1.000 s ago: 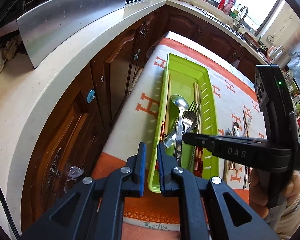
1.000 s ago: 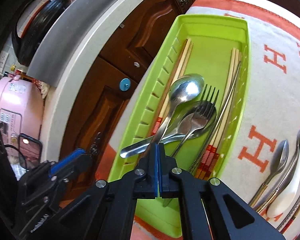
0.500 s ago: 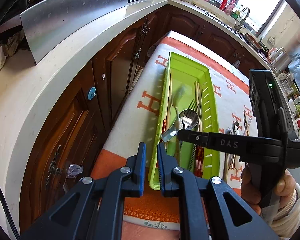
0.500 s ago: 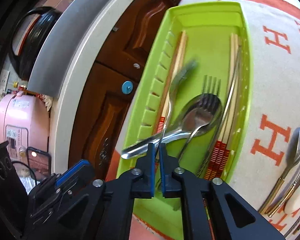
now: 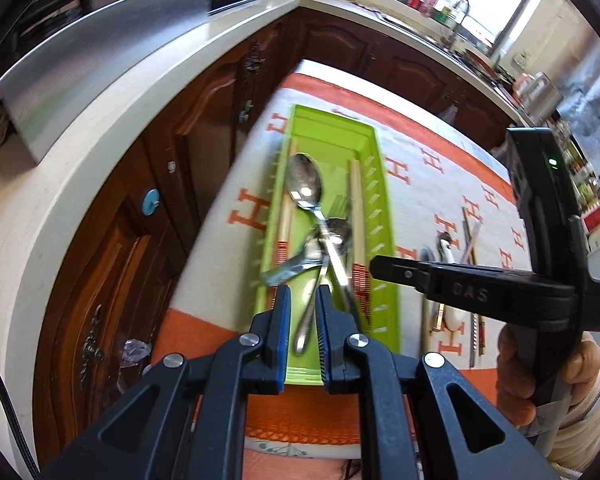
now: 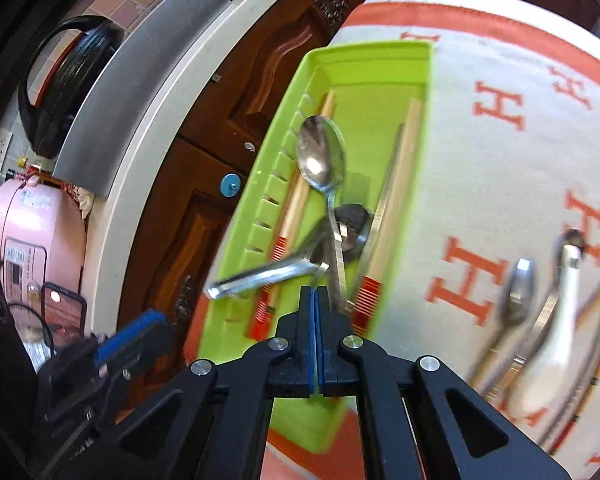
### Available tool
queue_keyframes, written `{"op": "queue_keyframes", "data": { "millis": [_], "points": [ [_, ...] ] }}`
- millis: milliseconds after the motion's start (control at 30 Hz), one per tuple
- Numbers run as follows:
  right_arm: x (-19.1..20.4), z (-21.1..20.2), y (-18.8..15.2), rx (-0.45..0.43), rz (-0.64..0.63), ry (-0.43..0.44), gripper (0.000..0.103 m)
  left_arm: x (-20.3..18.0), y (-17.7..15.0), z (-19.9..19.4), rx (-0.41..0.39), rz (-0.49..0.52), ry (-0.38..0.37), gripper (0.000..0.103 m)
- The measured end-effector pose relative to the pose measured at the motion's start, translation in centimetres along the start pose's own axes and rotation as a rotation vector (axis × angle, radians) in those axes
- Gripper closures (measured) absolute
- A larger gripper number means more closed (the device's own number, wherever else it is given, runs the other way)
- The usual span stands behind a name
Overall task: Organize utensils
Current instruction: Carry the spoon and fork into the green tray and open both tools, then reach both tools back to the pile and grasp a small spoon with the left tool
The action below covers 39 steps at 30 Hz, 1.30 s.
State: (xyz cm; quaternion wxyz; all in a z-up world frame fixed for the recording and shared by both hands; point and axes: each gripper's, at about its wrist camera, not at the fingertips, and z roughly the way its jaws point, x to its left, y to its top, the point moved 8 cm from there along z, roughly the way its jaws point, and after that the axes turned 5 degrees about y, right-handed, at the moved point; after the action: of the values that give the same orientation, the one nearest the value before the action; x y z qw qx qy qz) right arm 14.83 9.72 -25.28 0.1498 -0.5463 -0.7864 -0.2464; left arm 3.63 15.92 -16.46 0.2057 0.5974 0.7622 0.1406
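Note:
A green utensil tray [image 5: 376,160] [image 6: 364,64] lies on the orange-and-white cloth. In it are a steel spoon [image 5: 306,186] [image 6: 322,158], a second spoon, a fork and two pairs of chopsticks [image 5: 356,208] [image 6: 396,184]. My left gripper [image 5: 302,300] is slightly open and empty over the tray's near end. My right gripper [image 6: 314,292] [image 5: 376,266] is shut and empty just above the tray, to the right of the left one; the spoon's handle lies just ahead of its tips.
More utensils lie on the cloth right of the tray: a spoon [image 6: 518,292], a white ceramic spoon [image 6: 556,320] and chopsticks [image 5: 474,240]. Wooden cabinets [image 5: 148,216] and a white counter [image 5: 80,160] run along the left. A pink cooker [image 6: 32,232] stands at far left.
The steel spoon has swung from leaning left to lying along the tray, bowl at the far end. My right gripper has let go of it, shut and drawn back. The left gripper has shifted over the tray.

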Motion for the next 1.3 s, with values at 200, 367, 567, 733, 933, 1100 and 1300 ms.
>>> {"op": "queue_keyframes", "data": {
  "millis": [200,367,567,733,933,1100,1300],
  "points": [
    [-3.7,-5.5,-2.1,-0.047,0.014,-0.036,0.102,-4.4,0.3,0.1,0.017,0.085,-0.038,0.091],
    [-7.4,-10.5,-4.3,-0.091,0.052,-0.050,0.102,-9.0,0.3,0.5,0.038,0.171,-0.079,0.090],
    [-11.5,-15.4,-6.3,-0.153,0.113,-0.057,0.102,-13.9,0.2,1.6,0.066,0.253,-0.114,0.081],
    [-15.0,-17.7,-7.7,-0.187,0.170,-0.056,0.101,-16.2,0.0,3.9,0.108,0.275,-0.123,0.080],
    [-17.4,-17.7,-8.6,-0.195,0.200,-0.049,0.101,-16.9,-0.1,7.6,0.164,0.263,-0.106,0.080],
    [-18.4,-16.6,-9.0,-0.190,0.215,-0.032,0.100,-17.0,-0.2,9.8,0.188,0.258,-0.087,0.079],
    [-18.8,-14.7,-8.8,-0.177,0.212,-0.018,0.099,-17.0,-0.1,11.8,0.204,0.255,-0.062,0.079]
  ]
}}
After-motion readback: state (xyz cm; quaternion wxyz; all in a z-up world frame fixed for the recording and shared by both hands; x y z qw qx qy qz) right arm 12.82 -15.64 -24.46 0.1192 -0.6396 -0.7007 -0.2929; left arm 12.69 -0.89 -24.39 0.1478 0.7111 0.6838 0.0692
